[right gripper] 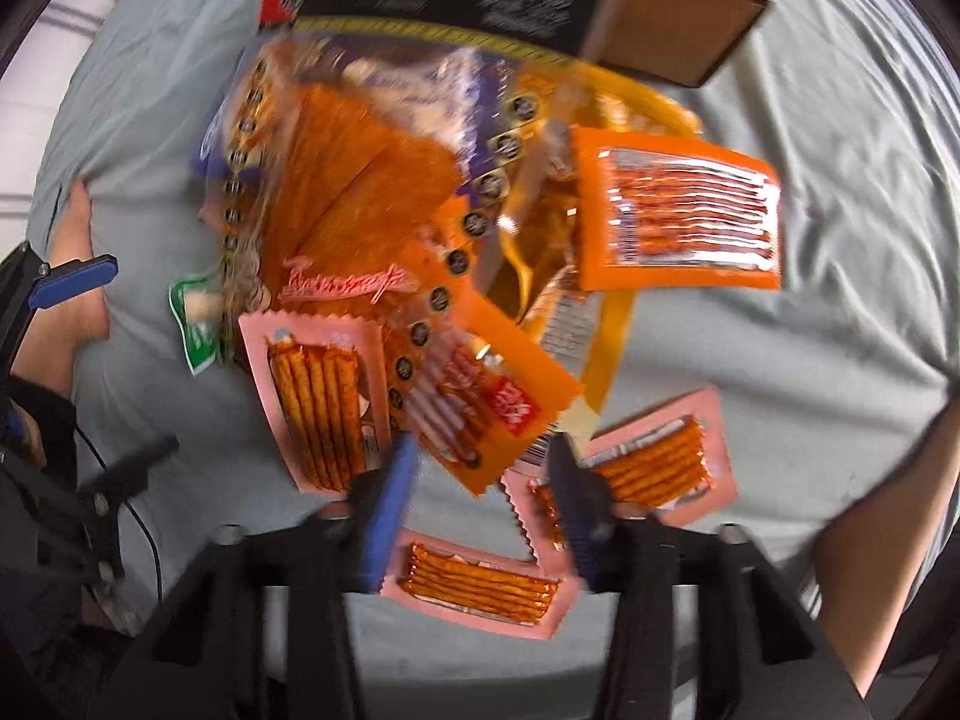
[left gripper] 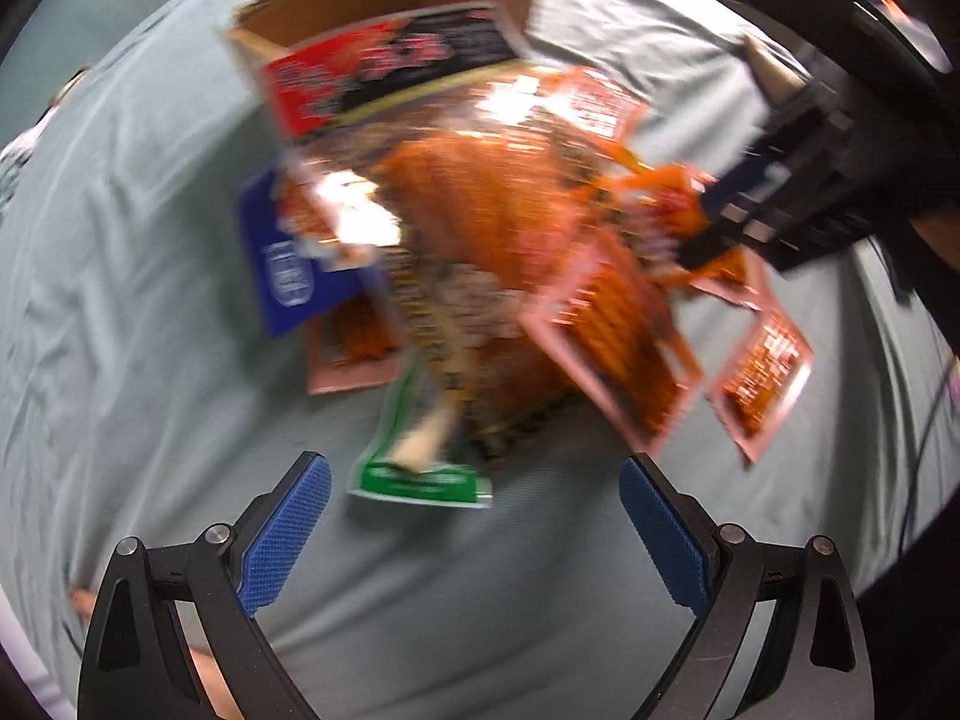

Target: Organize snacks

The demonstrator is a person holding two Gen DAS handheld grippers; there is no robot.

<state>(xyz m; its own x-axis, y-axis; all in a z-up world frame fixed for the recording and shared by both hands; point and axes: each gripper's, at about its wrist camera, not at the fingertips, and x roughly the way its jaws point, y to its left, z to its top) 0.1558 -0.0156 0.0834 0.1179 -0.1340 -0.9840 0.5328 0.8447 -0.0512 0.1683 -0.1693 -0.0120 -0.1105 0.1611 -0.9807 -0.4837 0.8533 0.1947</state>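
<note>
1. Left wrist view: a grey-green sheet [left gripper: 132, 300] covers the surface. The snack pile [left gripper: 480, 252] lies at centre, with the open box [left gripper: 384, 42] at 12 o'clock. The left gripper [left gripper: 474, 516] hangs spread and empty just short of a green pack [left gripper: 420, 474]. The right gripper [left gripper: 708, 240] reaches in from 3 o'clock.
2. Right wrist view: the right gripper [right gripper: 480, 480] has its jaws partly apart around an orange pack [right gripper: 480, 384]; contact cannot be told through the blur. The pack's long axis runs from 11 to 5 o'clock.
3. The step in hand looks like picking a pack; next, a firm close, then a lift toward the box at 12 o'clock.
</note>
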